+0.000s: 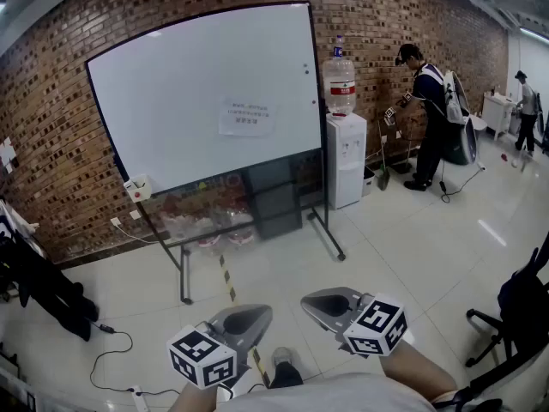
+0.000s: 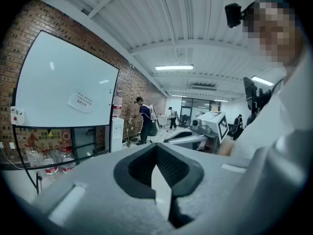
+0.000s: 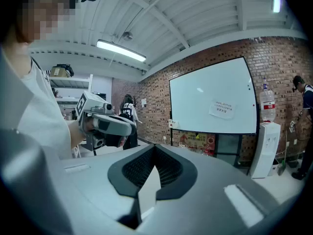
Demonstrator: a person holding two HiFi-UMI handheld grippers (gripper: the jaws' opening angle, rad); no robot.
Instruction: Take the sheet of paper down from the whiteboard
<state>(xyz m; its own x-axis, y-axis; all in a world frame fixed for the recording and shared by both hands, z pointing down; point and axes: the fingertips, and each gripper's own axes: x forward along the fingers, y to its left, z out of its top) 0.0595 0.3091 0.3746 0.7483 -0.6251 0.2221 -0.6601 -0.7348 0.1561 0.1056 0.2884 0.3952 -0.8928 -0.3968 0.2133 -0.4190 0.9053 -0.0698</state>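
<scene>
Head view shows the sheet of paper stuck on the whiteboard, right of the board's middle and nearer its lower edge than its top edge. Its long axis runs level, along the board's width. Both tools hang low in front of the person, well apart from the board, with open floor between. The left gripper and the right gripper are each clenched with nothing in the jaws, as their own views show.

The paper lies ahead of and above both. In the left gripper view it sits left of the jaw line; in the right gripper view it sits right of it. So it lies roughly between the two, and neither hand looks clearly nearer. The next move probably calls for walking up to the board.

As for containers, a water jug stands on the white dispenser just beside the board's right edge, its fill level unclear. Plastic bottles stand under the board's lower edge; their contents cannot be told.
</scene>
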